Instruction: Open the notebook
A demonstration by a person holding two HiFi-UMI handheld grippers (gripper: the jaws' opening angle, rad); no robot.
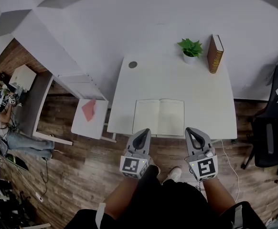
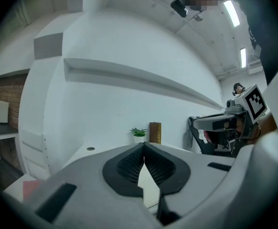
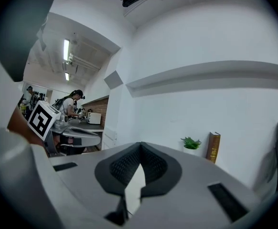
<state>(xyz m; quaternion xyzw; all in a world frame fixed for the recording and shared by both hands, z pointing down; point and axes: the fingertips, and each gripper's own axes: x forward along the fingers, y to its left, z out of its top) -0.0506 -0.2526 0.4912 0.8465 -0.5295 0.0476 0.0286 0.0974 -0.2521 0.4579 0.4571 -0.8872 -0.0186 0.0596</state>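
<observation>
Notebook point(image 1: 158, 117) already spread open, just ahead of both closed grippers

Both the left gripper point(image 1: 143, 131) and right gripper point(image 1: 193, 130) hover at the near edge of the white table point(image 1: 144, 80), jaws pressed together on nothing. The flat, pale paper spread lies between and beyond their tips, spine running away from them, about equally near each.

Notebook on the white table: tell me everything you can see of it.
The notebook lies open and flat on the white table, near its front edge, with its spine crease running away from the person. Both pages look cream, blank and papery; no cover shows. Nothing rests on it. The left gripper and right gripper, both shut, hover by its near edge, gripping none of it.
</observation>
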